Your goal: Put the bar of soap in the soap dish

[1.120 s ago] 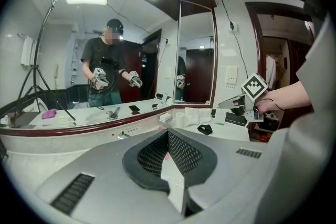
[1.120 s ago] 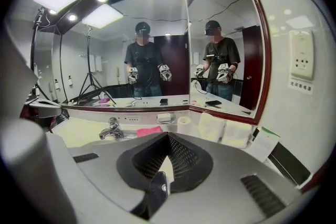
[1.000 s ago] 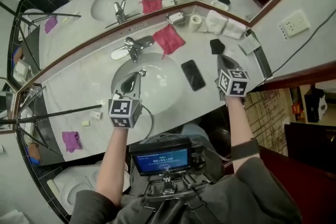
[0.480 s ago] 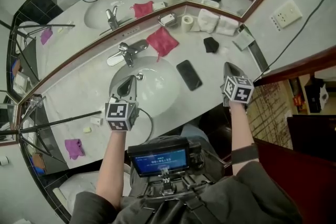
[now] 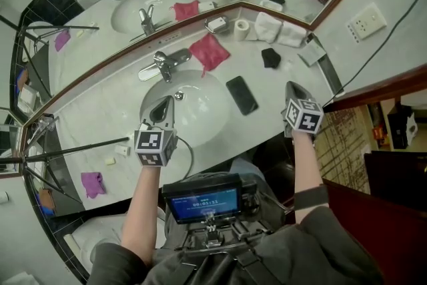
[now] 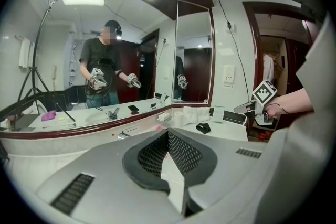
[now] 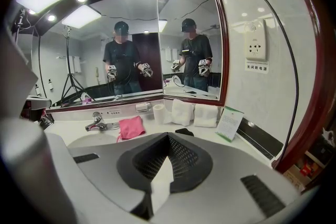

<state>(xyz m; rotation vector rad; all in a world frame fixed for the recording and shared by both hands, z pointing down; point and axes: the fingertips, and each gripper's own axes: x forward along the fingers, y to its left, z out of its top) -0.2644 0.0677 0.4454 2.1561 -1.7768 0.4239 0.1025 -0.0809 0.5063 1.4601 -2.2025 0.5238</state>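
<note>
1. Gripper state: the left gripper (image 5: pixel 163 105) and the right gripper (image 5: pixel 292 89) both have their jaws closed together, with nothing between them.
2. Task items: the small pale block that I take to be the bar of soap (image 5: pixel 122 149) lies on the counter, to the left of the left gripper and slightly behind its tips. The soap dish (image 5: pixel 219 25) stands at the mirror, well ahead of both grippers, past the faucet (image 5: pixel 167 63) and the pink cloth (image 5: pixel 209 50).
3. Risk, closed jaws: if I reach the soap without opening first, the tips will likely shove it along the counter instead of gripping it.
4. Risk, obstruction: a black rod (image 5: pixel 73 149) runs just beside the soap. A careless sideways approach could strike it.
5. Risk, wrong target: a second pale piece (image 5: pixel 109 160) lies near the soap and could be picked by mistake.
6. Risk, slip: a small bar may squirt out under a hard squeeze, possibly into the sink (image 5: pixel 207 103).
7. Risk, dish: I cannot tell whether it is free.
8. Change from the earlier frame: the right gripper has drawn back toward the counter's near edge. The left gripper stays over the sink, and both jaw pairs remain closed.
</note>
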